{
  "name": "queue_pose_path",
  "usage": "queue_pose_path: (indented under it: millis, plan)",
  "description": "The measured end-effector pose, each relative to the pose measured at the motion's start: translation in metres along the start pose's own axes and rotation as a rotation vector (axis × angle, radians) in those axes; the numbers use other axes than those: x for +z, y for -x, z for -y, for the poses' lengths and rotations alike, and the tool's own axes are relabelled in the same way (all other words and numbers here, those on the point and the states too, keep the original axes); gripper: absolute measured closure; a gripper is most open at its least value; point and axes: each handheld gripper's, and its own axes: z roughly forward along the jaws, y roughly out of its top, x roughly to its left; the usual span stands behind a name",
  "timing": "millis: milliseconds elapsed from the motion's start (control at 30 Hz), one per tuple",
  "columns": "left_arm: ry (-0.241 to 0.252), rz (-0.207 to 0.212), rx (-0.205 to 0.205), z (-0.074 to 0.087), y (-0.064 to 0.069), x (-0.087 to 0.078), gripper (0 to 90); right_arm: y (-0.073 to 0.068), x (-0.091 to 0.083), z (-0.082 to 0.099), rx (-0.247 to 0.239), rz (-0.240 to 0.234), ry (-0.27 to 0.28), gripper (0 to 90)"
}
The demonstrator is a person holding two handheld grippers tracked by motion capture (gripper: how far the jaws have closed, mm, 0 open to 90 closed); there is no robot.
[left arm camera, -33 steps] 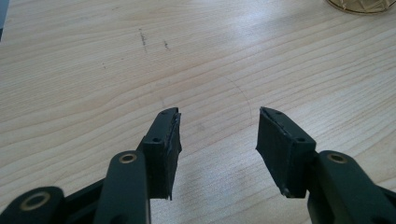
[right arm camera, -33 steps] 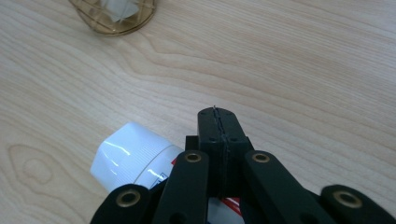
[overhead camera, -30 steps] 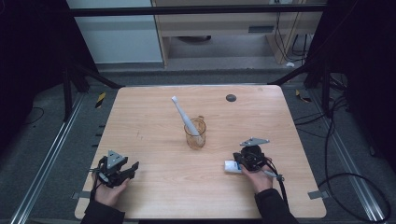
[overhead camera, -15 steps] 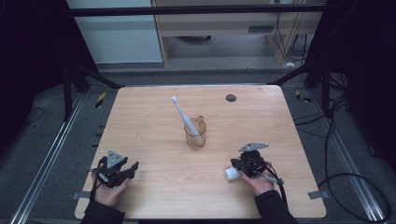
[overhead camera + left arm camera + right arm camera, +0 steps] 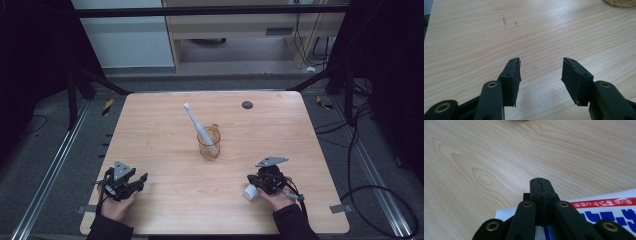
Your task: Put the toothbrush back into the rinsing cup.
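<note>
Two tools rest low over the wooden table on the person's side of the glass cup, which holds a white toothbrush. Right tool, jaws pressed together, lies over a white printed tube. Left tool gapes wide, empty, well apart from the cup.

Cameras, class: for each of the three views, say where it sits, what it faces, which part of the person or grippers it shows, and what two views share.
High view: above the person's side, looking forward and down on the table; shows both forearms, left gripper, right gripper, and toothbrush in the glass cup.
Left gripper view: on that gripper, facing bare wood; its jaws stand open.
Right gripper view: on that gripper, low over the wood; jaws shut, above a white tube.
Shared: the cup's rim appears in both gripper views.
</note>
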Motion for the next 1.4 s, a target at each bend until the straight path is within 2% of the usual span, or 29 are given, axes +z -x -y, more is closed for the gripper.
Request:
queue_pose_path:
  millis: [567,867,1400]
  plan:
    - [-0.004,0.001,-0.004,0.000,0.000,0.000,47.3,-0.004,-0.013,0.013,-0.002,-0.015,-0.020,90.0]
    - [-0.005,0.000,-0.004,0.000,0.000,0.000,47.3,-0.002,-0.020,0.020,0.004,-0.019,-0.020,90.0]
    - [-0.007,0.000,-0.005,0.000,0.000,0.000,47.1,0.001,-0.028,0.031,0.012,-0.007,-0.045,90.0]
